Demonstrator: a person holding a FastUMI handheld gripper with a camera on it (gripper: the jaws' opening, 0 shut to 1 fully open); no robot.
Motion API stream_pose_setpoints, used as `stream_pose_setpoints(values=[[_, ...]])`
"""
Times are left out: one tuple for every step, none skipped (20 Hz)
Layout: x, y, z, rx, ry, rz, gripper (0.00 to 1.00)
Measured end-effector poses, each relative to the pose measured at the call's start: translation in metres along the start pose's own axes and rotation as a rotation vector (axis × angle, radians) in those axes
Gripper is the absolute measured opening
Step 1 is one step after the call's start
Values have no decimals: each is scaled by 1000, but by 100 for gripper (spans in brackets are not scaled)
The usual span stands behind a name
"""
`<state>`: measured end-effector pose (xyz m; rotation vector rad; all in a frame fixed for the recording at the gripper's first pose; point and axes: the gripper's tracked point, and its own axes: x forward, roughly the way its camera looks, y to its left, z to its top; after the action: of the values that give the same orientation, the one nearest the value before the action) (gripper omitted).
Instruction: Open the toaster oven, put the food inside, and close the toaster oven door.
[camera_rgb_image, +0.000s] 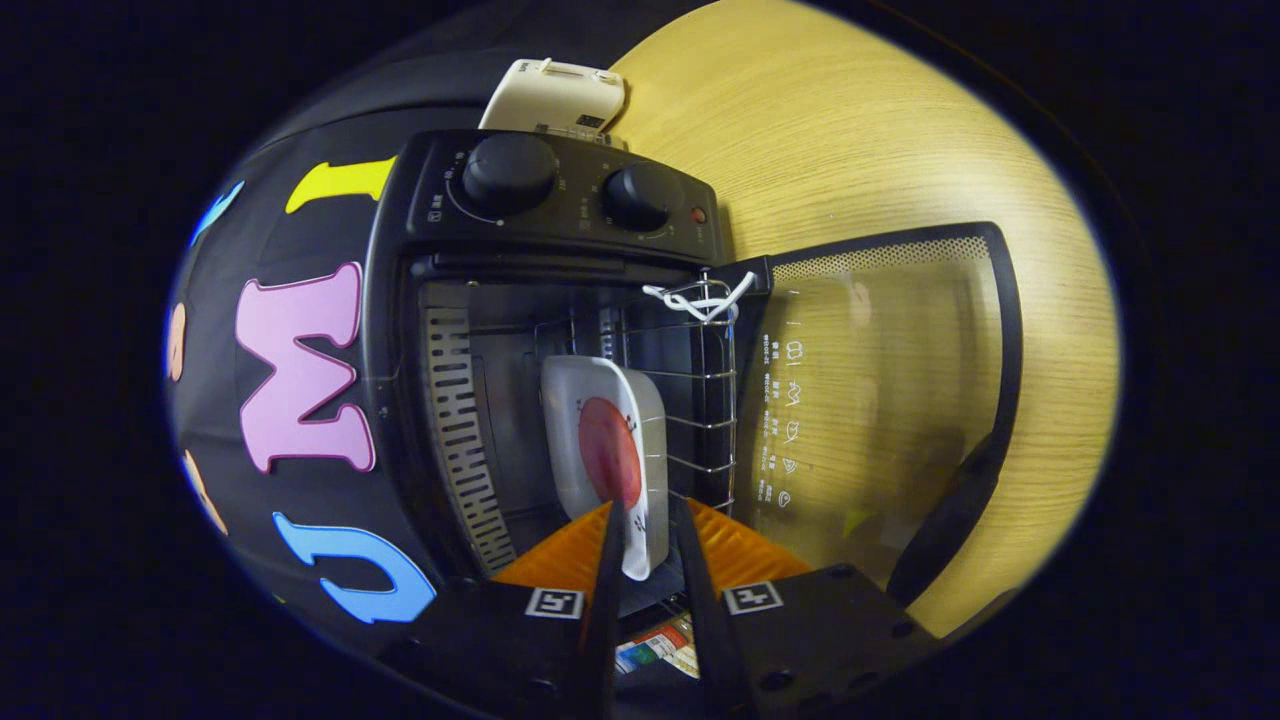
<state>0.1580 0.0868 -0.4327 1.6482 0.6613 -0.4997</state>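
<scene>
The view is rolled sideways. The black toaster oven (400, 330) stands open just ahead, and its glass door (880, 400) is swung fully down over the wooden table. A white square plate (600, 390) carrying a round red piece of food (608, 450) sits partly inside the cavity, against the wire rack (703, 400). My gripper (648, 512) is shut on the plate's near rim, one finger on each face. The plate's far end reaches into the oven beyond the fingertips.
Two black knobs (510, 172) and a red lamp sit on the oven's control panel. A white wire hook (700, 295) hangs at the rack's front corner. The door's dark handle (950, 520) sticks out over the wooden table (850, 130). A cream device (555, 95) lies behind the oven.
</scene>
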Motion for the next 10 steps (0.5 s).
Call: stream_pose_setpoints(values=[[-4,-4,-4,-8,27,-9,60],[-10,-6,-8,-26,53,-14,68],[-19,-6,-11,-50,71,-4,82],[-28,-5,-10,-95,68,-1,87],[-39,-5,-10,-138,70,7,93],[-50,-2,-14,-173,92,20,94],[-62,0,-20,-219,131,34,94],[-73,-3,-23,-298,158,34,95],[-83,-7,-23,-400,176,36,98],[-95,-11,-23,-506,194,40,97]])
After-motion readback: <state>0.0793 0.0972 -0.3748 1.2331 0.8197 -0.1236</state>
